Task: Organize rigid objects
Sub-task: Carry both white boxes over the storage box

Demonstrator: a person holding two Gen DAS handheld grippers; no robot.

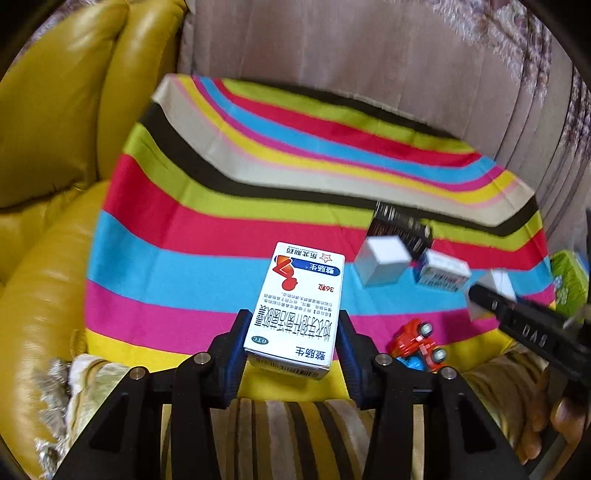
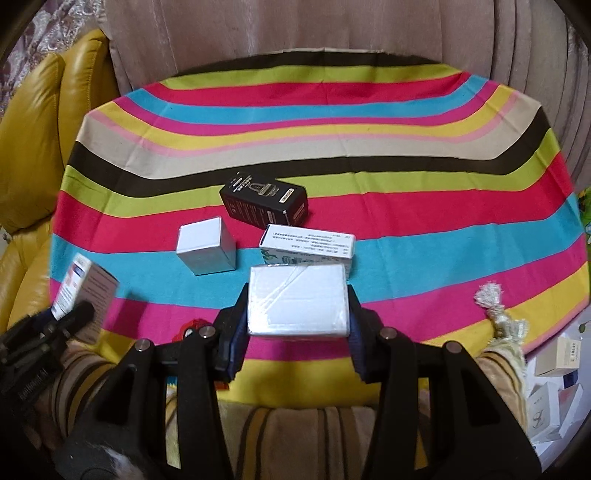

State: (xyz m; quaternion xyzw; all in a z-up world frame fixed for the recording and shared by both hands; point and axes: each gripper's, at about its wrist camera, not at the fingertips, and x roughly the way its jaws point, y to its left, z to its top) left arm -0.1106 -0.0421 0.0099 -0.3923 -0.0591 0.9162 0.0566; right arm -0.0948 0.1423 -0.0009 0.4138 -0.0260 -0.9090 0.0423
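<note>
Our left tongs (image 1: 293, 345) clamp a white medicine box (image 1: 299, 306) above the striped bench (image 1: 221, 229). Our right tongs (image 2: 297, 325) grip a plastic-wrapped white box (image 2: 298, 299) just before the black carton (image 2: 264, 203) and small white box (image 2: 207, 245).

A striped cloth (image 2: 369, 206) lies before a yellow sofa (image 1: 55, 129) and curtain (image 2: 332, 26).
</note>
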